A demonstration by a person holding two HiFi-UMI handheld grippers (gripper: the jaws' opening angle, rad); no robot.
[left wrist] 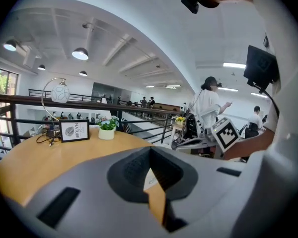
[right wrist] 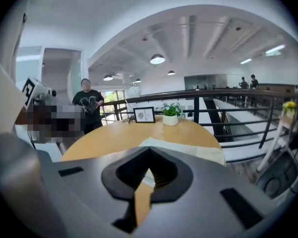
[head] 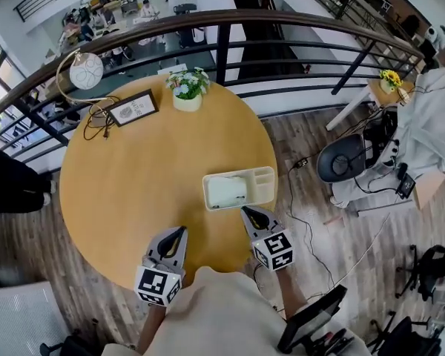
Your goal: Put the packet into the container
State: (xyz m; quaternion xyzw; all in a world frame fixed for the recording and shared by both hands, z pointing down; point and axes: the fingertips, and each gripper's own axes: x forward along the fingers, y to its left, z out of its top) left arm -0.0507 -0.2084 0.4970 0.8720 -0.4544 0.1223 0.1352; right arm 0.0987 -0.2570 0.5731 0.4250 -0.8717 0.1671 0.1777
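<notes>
A cream container [head: 265, 173] with compartments sits on the right side of the round wooden table [head: 133, 176]. A white packet [head: 227, 191] lies in its left compartment. My right gripper [head: 246, 212] is just in front of the container's near wall, jaws together and holding nothing. In the right gripper view the container [right wrist: 203, 152] shows right beyond the jaws. My left gripper [head: 180, 232] hovers over the table's near edge, left of the container and apart from it. Its jaws also meet at a point with nothing between them.
A potted plant [head: 187, 89], a framed sign [head: 133, 108] and a globe lamp [head: 86, 71] with cables stand at the table's far side. A black railing [head: 222, 43] runs behind. An office chair [head: 341, 162] and floor cables lie to the right.
</notes>
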